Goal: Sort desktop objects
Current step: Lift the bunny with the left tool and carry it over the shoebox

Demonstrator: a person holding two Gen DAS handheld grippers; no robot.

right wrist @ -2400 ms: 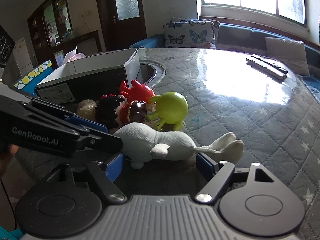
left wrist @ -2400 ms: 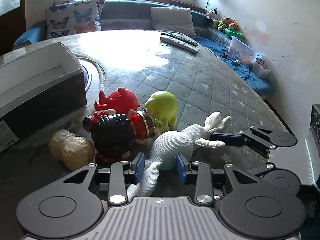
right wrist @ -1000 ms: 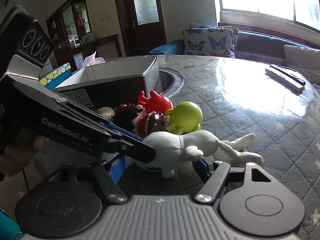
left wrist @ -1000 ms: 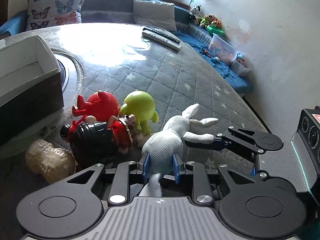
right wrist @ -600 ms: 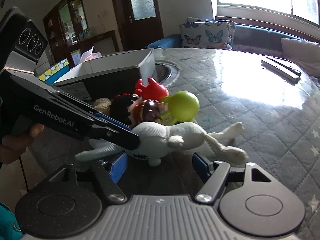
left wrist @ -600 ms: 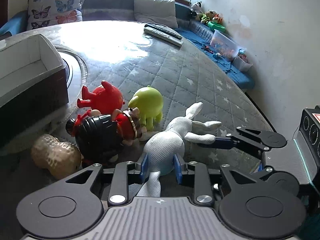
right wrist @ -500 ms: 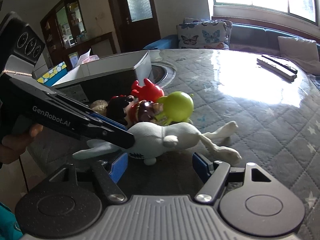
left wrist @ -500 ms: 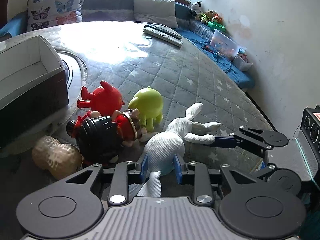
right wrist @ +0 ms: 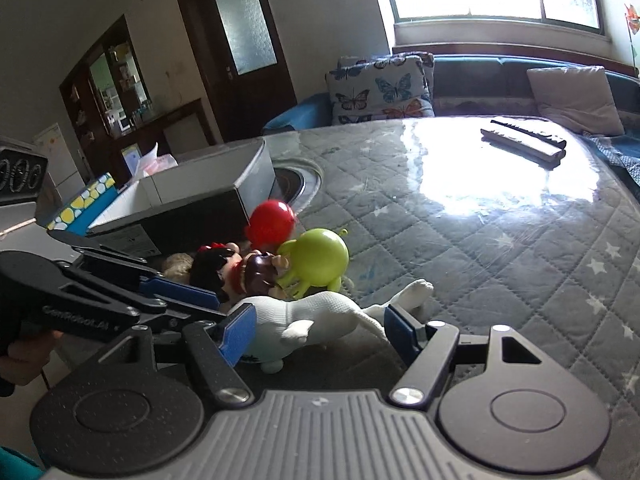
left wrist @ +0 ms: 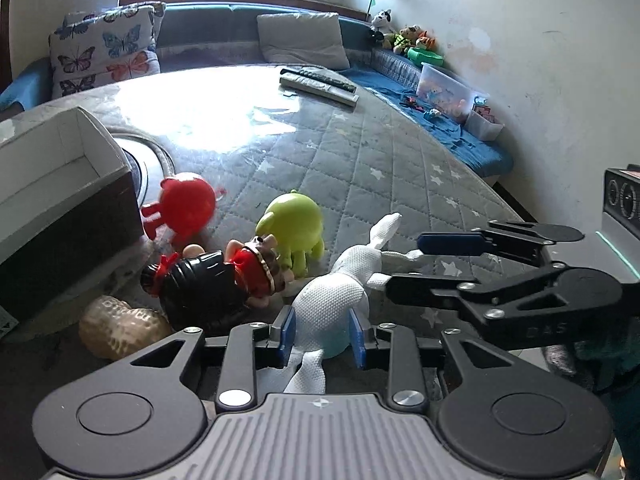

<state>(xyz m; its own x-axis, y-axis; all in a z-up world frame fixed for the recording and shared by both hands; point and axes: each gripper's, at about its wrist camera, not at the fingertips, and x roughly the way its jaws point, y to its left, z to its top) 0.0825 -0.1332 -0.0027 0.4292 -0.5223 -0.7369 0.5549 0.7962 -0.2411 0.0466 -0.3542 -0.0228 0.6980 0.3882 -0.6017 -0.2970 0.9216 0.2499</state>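
The left gripper [left wrist: 322, 340] is clamped on the white plush toy [left wrist: 334, 300]. The right gripper [right wrist: 320, 330] stands wide apart around its body, the green figure [right wrist: 320, 258] just beyond.

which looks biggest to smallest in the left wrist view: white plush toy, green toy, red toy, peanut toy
1. white plush toy, though it lies nearest the camera.
2. green toy and red toy: too alike to rank; the red one is blurred.
3. peanut toy, partly hidden, so unsure.
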